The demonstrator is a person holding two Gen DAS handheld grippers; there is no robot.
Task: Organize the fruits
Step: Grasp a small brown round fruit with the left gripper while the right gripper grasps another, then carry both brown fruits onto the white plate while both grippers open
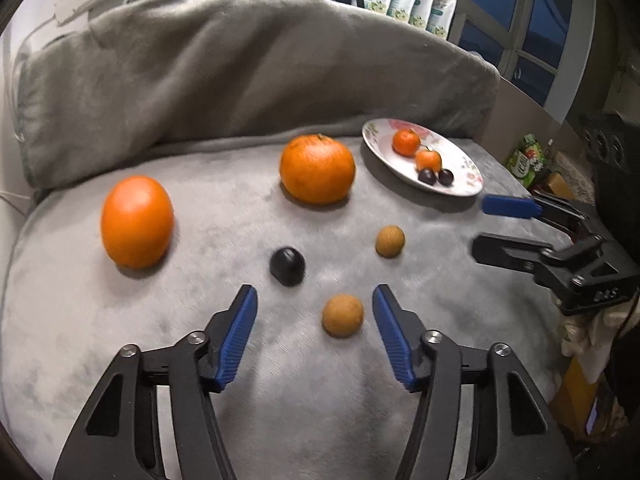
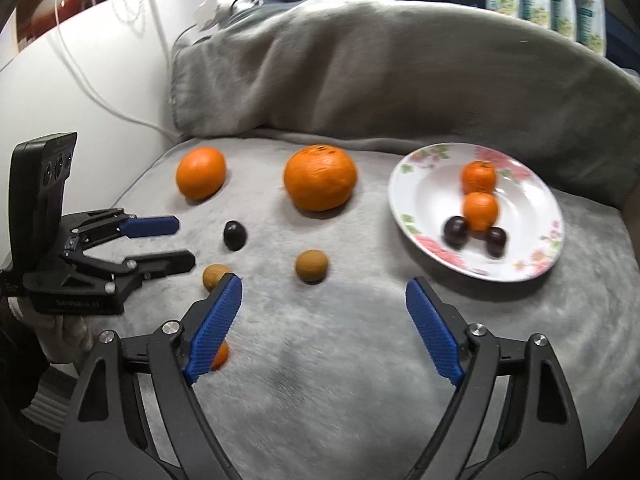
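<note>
Both tongs open, the left tongs (image 1: 315,294) straddle a small brown fruit (image 1: 343,316); an off-centre squeeze might roll it toward 12 o'clock.

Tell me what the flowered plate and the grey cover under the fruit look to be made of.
Flowered plate: glazed ceramic or melamine, judging by its glossy white face and printed pink flowers; which one is unclear.
Grey cover: soft plush fabric, matte, its short nap showing brushed streaks.
</note>
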